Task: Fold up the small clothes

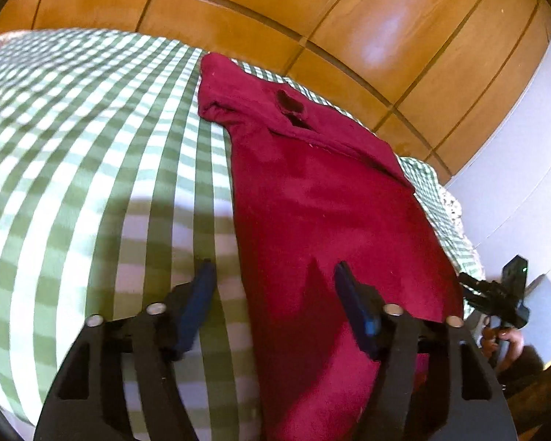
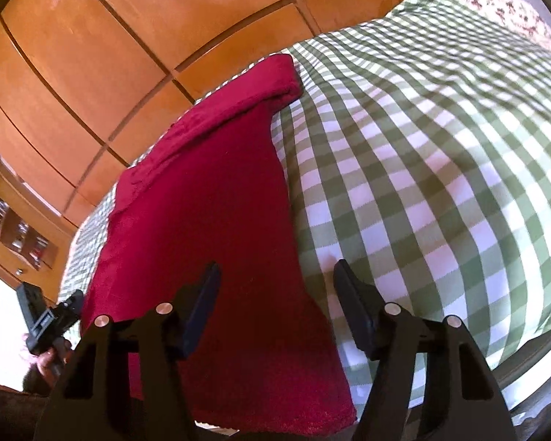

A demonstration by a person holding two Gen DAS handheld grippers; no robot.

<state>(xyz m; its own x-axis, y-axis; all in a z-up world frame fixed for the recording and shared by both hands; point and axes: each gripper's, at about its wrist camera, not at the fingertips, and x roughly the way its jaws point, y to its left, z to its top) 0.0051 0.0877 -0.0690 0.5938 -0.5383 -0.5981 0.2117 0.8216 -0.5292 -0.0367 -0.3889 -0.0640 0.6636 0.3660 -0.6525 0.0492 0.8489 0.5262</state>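
red garment (image 1: 330, 220): soft, light, limp | take near hem corners | left gripper (image 1: 273, 275) released astride edge | right gripper (image 2: 275, 275) released astride edge | on bed (image 1: 92, 147)

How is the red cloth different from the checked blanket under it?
The red cloth is one plain dark red; the checked blanket has green and white squares. The red cloth is a narrow strip lying on top; the checked blanket is far wider and spreads out beneath it. The red cloth has folds and a bunched far end; the checked blanket looks mostly smooth. Both are soft fabric lying on the bed.
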